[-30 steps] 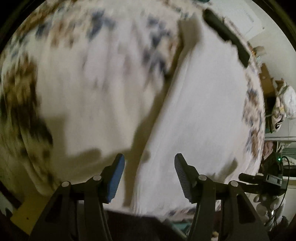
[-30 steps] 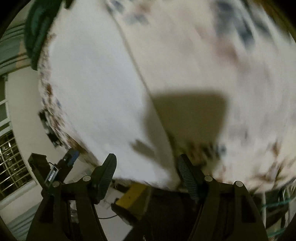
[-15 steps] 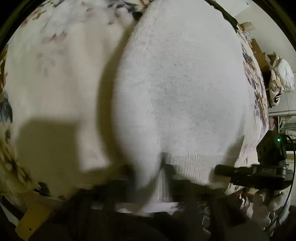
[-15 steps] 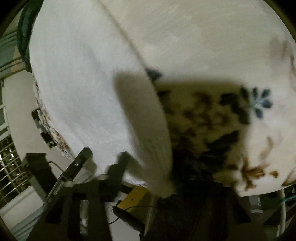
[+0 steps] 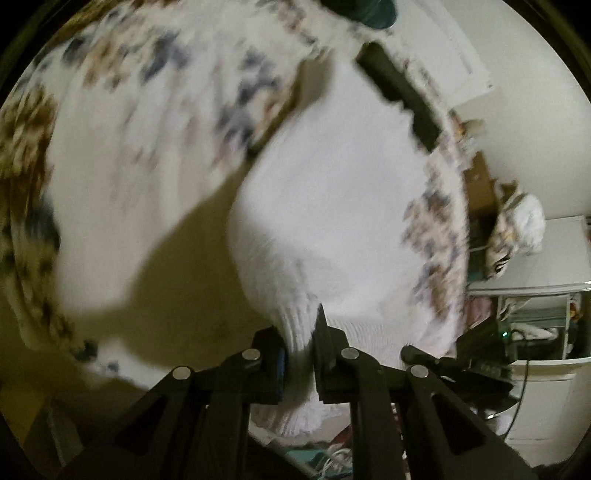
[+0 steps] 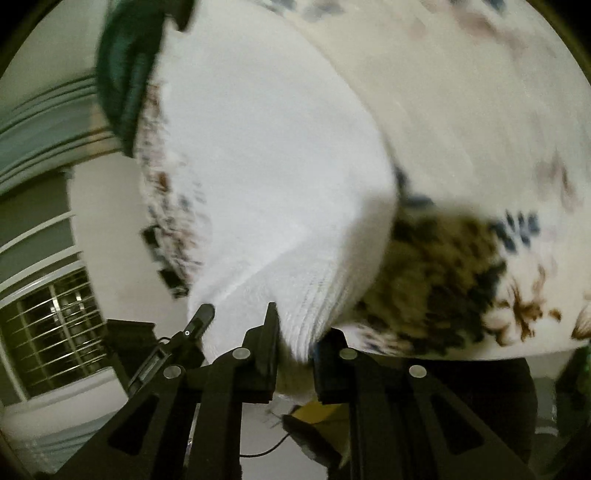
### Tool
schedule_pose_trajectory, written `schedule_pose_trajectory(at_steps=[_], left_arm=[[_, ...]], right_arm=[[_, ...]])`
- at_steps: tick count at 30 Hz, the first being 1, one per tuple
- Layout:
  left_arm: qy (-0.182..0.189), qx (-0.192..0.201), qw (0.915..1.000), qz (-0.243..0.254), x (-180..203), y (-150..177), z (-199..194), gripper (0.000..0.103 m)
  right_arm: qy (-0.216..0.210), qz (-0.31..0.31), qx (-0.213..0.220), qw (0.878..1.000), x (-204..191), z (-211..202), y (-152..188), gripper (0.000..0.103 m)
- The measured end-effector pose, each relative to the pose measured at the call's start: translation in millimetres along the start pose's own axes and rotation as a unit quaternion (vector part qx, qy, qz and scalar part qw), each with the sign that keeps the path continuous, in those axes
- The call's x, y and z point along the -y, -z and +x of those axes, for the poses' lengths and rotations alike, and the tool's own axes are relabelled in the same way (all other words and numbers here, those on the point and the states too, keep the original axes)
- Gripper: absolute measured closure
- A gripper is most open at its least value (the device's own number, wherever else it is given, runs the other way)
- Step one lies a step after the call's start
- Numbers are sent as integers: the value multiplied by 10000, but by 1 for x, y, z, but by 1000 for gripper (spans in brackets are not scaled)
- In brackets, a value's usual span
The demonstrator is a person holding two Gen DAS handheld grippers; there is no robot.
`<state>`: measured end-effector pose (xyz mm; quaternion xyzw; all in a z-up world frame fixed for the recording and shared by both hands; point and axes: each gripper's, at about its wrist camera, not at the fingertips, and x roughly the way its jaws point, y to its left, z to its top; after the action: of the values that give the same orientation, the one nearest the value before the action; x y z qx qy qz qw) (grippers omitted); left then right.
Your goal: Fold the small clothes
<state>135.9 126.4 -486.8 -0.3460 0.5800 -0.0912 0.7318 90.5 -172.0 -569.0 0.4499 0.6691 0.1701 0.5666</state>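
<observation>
A white knit garment point(image 5: 332, 206) lies spread on a floral bedspread point(image 5: 122, 155). My left gripper point(image 5: 299, 343) is shut on its ribbed hem at the near left corner and lifts it off the bed. In the right wrist view the same white garment point(image 6: 266, 166) fills the middle. My right gripper point(image 6: 295, 343) is shut on the ribbed hem at the near right corner, also raised. Both views are motion-blurred.
A dark green cloth point(image 6: 125, 74) lies at the far end of the bed, also in the left wrist view point(image 5: 369, 14). A long black object point(image 5: 399, 96) lies beyond the garment. Shelves and clutter point(image 5: 528, 325) stand right of the bed. A barred window point(image 6: 48, 325) is at left.
Both grippers were open above the garment's hem a second ago. They have closed on its near corners and lifted the hem up off the bed.
</observation>
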Motion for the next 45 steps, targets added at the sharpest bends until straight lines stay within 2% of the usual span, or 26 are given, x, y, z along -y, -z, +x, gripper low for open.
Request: schedule_pose_trajectory(at_steps=[4,8,14,17,19,21,22,23,24,26,29,32,35,37,38,39,40,41,43,45], left_arm=[[399,317,9987,62,27,-53,-10,94],[609,643,9957,262,56,-119,0,94],[646,869,9937,305,79,-237,47,93],[655,686,9953,177,76,-285,72,91],[706,551,9960,46,73,-308,84,89],[689,479,9964,-98,66,-324,92,81],[708,521,9960,-149,61,-328,91,78],[733,574,9954,-221,54,-333,90,70],[812,597,9945,-288,48,-335,88,61],[860,705,9930,-404,36,-338,82,50],[691,741,9945,-246,33,-337,80,50],[256,586,9974,339,45,-336,96,50],[-137,395,9943,977,65,-337,121,50],[-509,264,9869,1506,81,-336,142,53],[-627,225,9833,1696,86,-336,151,64],[-755,156,9795,1861,90,-336,160,95],[-916,106,9768,1935,91,-336,166,96],[-928,142,9766,1936,90,-337,165,97],[-868,394,9790,1802,85,-340,152,97],[-741,601,9834,1542,76,-346,135,97]], right_arm=[[-395,-155,275,9987,-39,-40,-41,88],[-561,-323,721,9953,-79,-71,-110,88],[-223,-618,1327,9890,-144,-85,-230,88],[-95,-577,1449,9877,-175,-69,-298,86],[-123,-453,1432,9886,-177,-65,-334,80],[3,-351,1521,9877,-177,-58,-363,63],[107,-366,1589,9866,-176,-56,-372,48],[227,-417,1707,9842,-177,-58,-381,46],[275,-462,1732,9834,-174,-59,-382,46],[394,-516,1731,9828,-168,-61,-387,45],[506,-439,1664,9838,-146,-62,-385,45],[608,-482,1507,9855,-132,-57,-382,45],[742,-713,1355,9854,-134,-43,-383,45],[863,-861,1293,9841,-136,-36,-384,45],[885,-894,1256,9841,-137,-32,-385,50],[904,-896,1241,9841,-138,-28,-387,58],[1000,-923,1256,9827,-139,-25,-387,88],[1084,-968,1281,9811,-141,-24,-387,94],[1129,-1068,1422,9775,-146,-26,-383,95],[1249,-1082,1762,9704,-154,-38,-376,96]])
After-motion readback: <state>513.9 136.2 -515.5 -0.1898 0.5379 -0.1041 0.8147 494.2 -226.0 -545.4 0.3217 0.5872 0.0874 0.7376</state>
